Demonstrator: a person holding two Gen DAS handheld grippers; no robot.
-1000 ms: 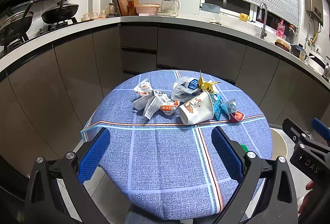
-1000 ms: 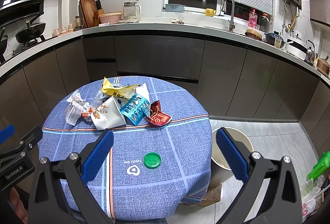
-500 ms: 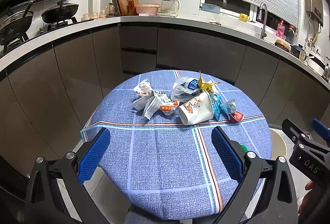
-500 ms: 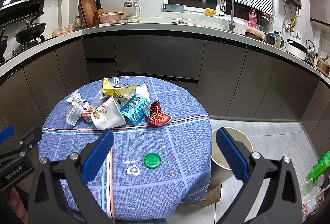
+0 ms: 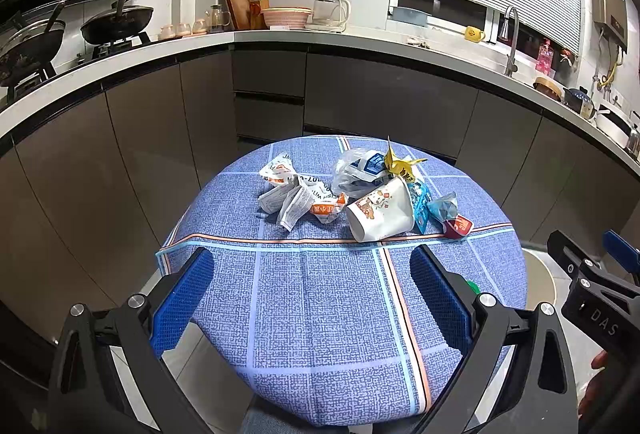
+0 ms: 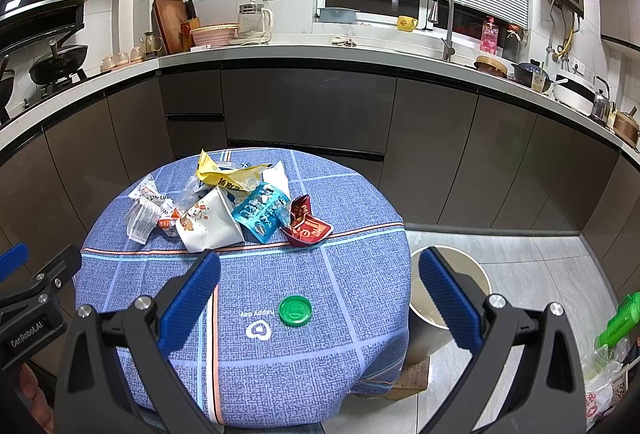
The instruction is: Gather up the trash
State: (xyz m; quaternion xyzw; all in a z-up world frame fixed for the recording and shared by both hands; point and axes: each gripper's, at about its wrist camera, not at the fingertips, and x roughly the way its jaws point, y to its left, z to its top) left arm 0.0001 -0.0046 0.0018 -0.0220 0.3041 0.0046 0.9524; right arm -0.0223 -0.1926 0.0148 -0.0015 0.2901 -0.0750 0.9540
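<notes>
Blue-padded tools (image 5: 312,286) (image 6: 320,284) gape above table (image 6: 360,374).

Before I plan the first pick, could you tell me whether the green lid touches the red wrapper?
Apart: the right wrist view shows bare tablecloth between green lid and red wrapper.
</notes>
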